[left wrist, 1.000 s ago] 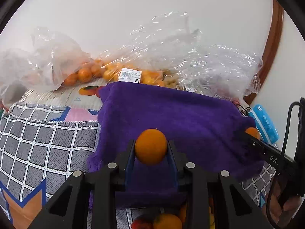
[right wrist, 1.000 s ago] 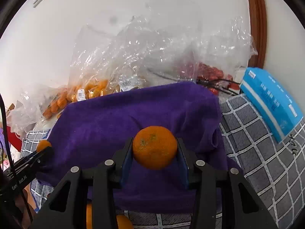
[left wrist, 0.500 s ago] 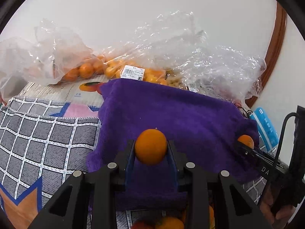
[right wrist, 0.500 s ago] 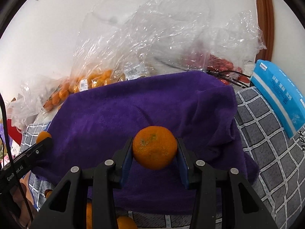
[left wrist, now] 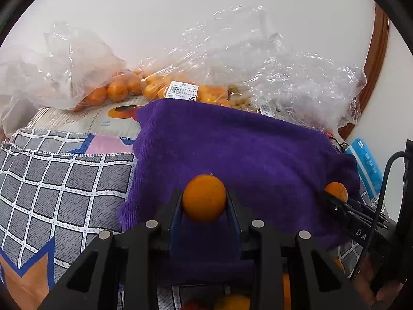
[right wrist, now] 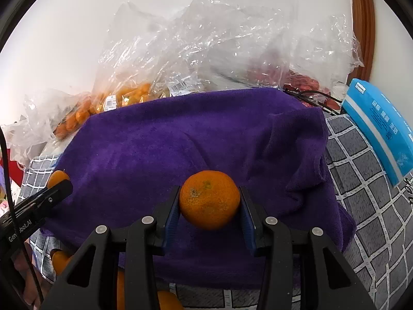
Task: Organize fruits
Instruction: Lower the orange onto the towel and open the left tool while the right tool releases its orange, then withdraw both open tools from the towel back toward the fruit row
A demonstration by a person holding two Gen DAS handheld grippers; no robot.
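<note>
left gripper (left wrist: 204, 202): jaws clamp a small orange (left wrist: 204, 197). right gripper (right wrist: 209, 204): jaws clamp a larger orange (right wrist: 209, 199). both over purple towel (right wrist: 180, 139).

Colours here are pretty loud: deep purple towel (left wrist: 232, 155) over a grey cloth (left wrist: 59, 180) with a white grid, plus a pink patch and blue-edged orange shapes on it. Both mandarins are bright orange, the smaller one (left wrist: 204, 197) smooth, the bigger one (right wrist: 209, 199) speckled with a pale scuff. Fingers (right wrist: 171, 214) are black with blue pads. Clear crinkly bags (right wrist: 180, 51) show orange and red fruit inside. Light blue packet (right wrist: 379, 126) with white print.
</note>
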